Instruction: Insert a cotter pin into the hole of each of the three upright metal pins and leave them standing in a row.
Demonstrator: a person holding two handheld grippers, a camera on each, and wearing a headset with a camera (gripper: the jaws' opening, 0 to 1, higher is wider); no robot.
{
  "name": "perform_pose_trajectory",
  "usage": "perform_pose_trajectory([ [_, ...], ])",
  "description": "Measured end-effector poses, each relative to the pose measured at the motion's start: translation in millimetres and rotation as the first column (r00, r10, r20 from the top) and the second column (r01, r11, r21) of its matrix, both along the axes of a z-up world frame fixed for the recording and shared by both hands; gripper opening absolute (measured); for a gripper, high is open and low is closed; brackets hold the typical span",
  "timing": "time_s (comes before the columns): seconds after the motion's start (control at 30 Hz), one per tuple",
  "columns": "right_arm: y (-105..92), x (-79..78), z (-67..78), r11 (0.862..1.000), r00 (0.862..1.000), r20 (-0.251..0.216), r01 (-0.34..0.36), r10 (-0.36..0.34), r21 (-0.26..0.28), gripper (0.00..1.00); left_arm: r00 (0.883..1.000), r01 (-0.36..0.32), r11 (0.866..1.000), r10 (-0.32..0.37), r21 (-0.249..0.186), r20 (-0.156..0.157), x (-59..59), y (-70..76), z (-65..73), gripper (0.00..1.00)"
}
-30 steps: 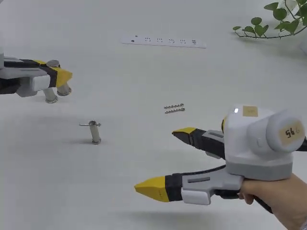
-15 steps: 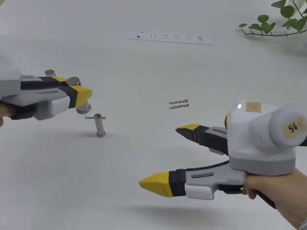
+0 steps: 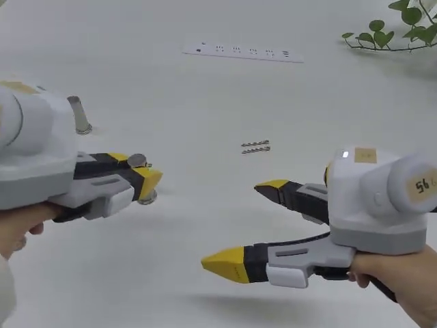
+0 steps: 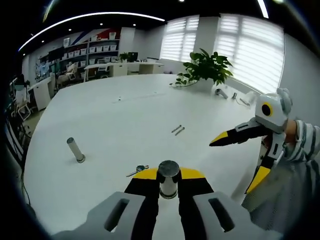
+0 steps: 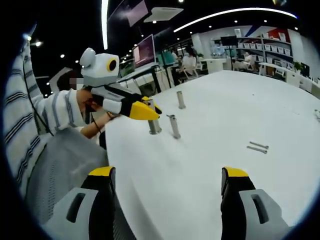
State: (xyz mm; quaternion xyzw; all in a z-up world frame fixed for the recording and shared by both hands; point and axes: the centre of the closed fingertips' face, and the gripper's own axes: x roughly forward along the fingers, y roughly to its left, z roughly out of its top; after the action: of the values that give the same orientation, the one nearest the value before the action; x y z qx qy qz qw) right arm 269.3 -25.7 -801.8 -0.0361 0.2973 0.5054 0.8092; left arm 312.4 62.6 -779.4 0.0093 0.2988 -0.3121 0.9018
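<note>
My left gripper [image 3: 149, 179] is shut on an upright metal pin [image 4: 168, 178], whose round top [image 3: 138, 161] shows above the jaws. Right beside it stands a pin with a cotter pin through it [image 5: 173, 126]; its cotter pin [image 4: 136, 171] pokes out left of my jaws. A third pin [image 3: 80, 116] stands alone farther left. Two loose cotter pins [image 3: 256, 147] lie side by side at the table's middle. My right gripper [image 3: 235, 224] hangs open near the front right, holding nothing, well short of the loose cotter pins.
A white power strip [image 3: 242, 52] lies at the back of the white table [image 3: 205, 96]. Plant leaves [image 3: 399, 31] reach in at the back right corner. A person's striped sleeve [image 5: 45, 115] is behind the left gripper.
My left gripper has carried one pin from the pair at the far left rightward, up beside the pin with the cotter pin. One pin stays behind. The right gripper has barely moved.
</note>
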Motion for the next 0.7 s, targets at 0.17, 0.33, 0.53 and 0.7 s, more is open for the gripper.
perform_pose_trajectory([
  [0.17,-0.4,-0.9,-1.3,1.000,1.000,-0.006,0.000,0.000,-0.004,0.89,1.000,-0.006,0.999,0.007,0.033,-0.015,-3.9,-3.3,-16.2,0.11],
  [0.33,-1.9,-1.2,-3.2,1.000,1.000,-0.015,-0.001,0.000,-0.015,0.89,0.999,-0.012,0.999,0.013,0.045,-0.031,-6.3,-7.1,-26.0,0.11],
  [0.53,-0.7,-1.5,-2.7,1.000,1.000,-0.010,-0.005,0.005,-0.016,0.88,0.999,-0.026,0.997,0.028,0.068,-0.027,-3.8,-8.4,-34.8,0.11],
  [0.7,1.0,-3.4,-4.0,1.000,1.000,-0.013,-0.012,0.012,-0.019,0.88,0.999,-0.024,0.995,0.027,0.102,-0.027,-2.4,-7.7,-42.0,0.11],
])
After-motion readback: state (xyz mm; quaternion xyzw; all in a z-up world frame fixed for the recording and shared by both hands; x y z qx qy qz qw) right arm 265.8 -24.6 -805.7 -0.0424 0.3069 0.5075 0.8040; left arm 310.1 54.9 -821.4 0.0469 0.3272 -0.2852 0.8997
